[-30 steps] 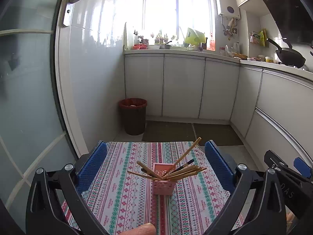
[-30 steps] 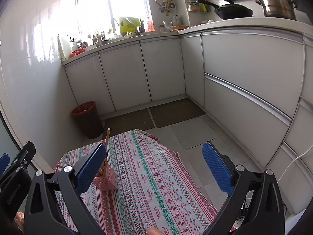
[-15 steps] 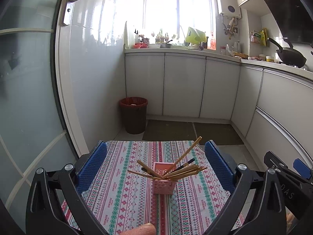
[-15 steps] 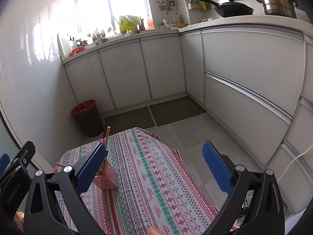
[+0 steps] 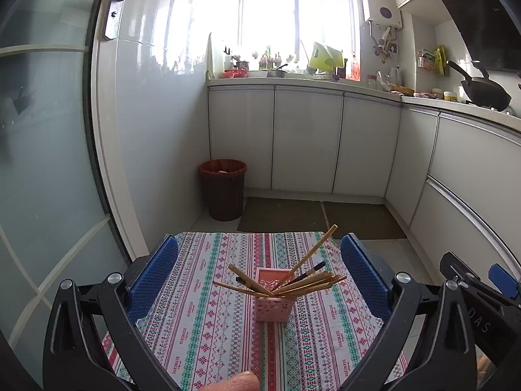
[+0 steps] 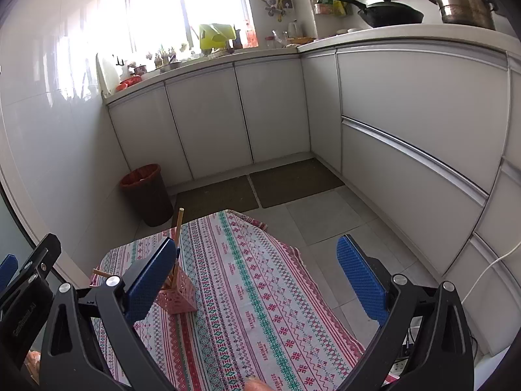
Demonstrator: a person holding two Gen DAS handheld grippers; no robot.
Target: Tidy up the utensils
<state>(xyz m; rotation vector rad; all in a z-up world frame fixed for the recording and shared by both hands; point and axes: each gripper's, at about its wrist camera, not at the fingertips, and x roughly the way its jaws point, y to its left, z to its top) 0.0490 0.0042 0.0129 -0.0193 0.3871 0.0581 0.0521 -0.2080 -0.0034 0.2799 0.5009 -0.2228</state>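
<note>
A pink perforated holder (image 5: 273, 296) stands on the patterned tablecloth (image 5: 208, 325) and holds several wooden chopsticks (image 5: 311, 254) and a dark one, fanned out. My left gripper (image 5: 260, 280) is open and empty, its blue pads to either side of the holder, nearer the camera. In the right wrist view the holder (image 6: 177, 299) sits at the left, partly hidden behind the left pad. My right gripper (image 6: 257, 280) is open and empty above the cloth (image 6: 260, 293), to the right of the holder.
A brown waste bin (image 5: 223, 189) stands on the floor beyond the table. White cabinets (image 5: 306, 140) line the back and right. Two dark mats (image 5: 283, 215) lie on the floor. A glass door (image 5: 42, 163) is at the left.
</note>
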